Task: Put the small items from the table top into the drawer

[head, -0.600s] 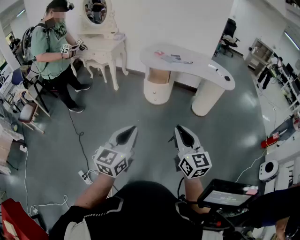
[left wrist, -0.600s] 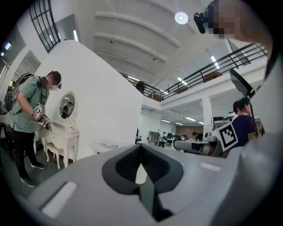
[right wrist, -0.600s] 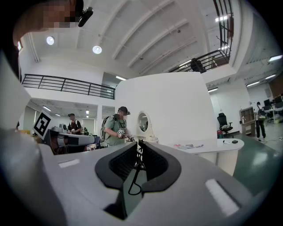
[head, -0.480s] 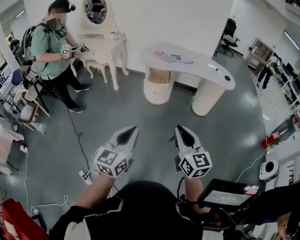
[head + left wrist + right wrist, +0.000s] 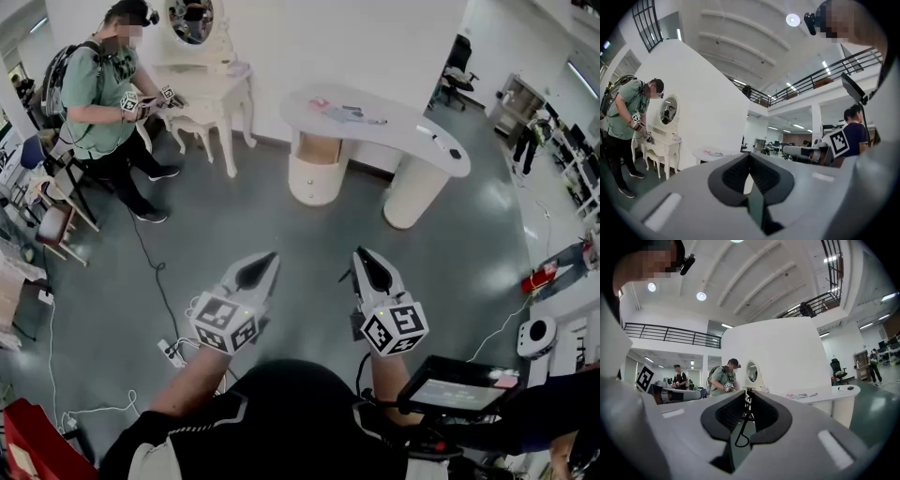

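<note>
Across the floor, on the curved white table [image 5: 403,131], lie the small flat pink and grey items [image 5: 342,114] and a small dark piece [image 5: 454,155], well apart from both tongs. They look light, thin and probably slippery, best pinched by an edge. The left tongs [image 5: 270,255] are pressed together and empty; the right tongs [image 5: 360,253] are all but together, also empty.

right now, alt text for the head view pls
The left gripper and right gripper reach forward, empty, over a grey floor toward a curved white table with small items on it. At upper left a person stands at a white dressing table.
</note>
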Motion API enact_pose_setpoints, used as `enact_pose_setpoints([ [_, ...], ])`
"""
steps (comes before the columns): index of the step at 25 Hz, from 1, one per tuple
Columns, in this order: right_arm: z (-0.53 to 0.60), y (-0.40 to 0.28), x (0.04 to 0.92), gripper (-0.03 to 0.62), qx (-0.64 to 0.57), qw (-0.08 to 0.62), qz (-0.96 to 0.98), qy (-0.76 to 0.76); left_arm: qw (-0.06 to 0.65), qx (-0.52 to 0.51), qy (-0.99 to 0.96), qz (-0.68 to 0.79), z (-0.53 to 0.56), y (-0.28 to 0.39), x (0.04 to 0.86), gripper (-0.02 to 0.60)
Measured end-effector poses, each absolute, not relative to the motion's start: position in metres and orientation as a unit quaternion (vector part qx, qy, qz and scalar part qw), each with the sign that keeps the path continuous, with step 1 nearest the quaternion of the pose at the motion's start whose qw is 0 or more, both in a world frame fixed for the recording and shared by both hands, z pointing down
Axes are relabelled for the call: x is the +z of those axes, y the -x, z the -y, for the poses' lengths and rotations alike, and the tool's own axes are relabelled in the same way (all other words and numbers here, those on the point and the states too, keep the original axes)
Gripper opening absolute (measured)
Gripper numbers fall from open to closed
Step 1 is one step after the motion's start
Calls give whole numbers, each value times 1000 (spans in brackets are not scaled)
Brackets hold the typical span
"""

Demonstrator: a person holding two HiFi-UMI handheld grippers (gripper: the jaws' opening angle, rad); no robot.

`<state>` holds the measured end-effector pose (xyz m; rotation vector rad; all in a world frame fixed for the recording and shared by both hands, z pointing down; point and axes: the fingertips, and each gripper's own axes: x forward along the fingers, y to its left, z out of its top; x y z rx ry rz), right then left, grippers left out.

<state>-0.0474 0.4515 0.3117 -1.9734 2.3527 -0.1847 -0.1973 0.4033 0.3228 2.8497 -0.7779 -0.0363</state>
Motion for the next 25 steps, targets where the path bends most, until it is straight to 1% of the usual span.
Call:
enact_pose_setpoints([
  [17,-432,92,314,38,-60,31,-742,667,112,-18,-969,219,-379,239,340,0],
  [25,-398,74,312,38,-62,49,-748,659,113,-9,-967,228,-350,226,348,0],
])
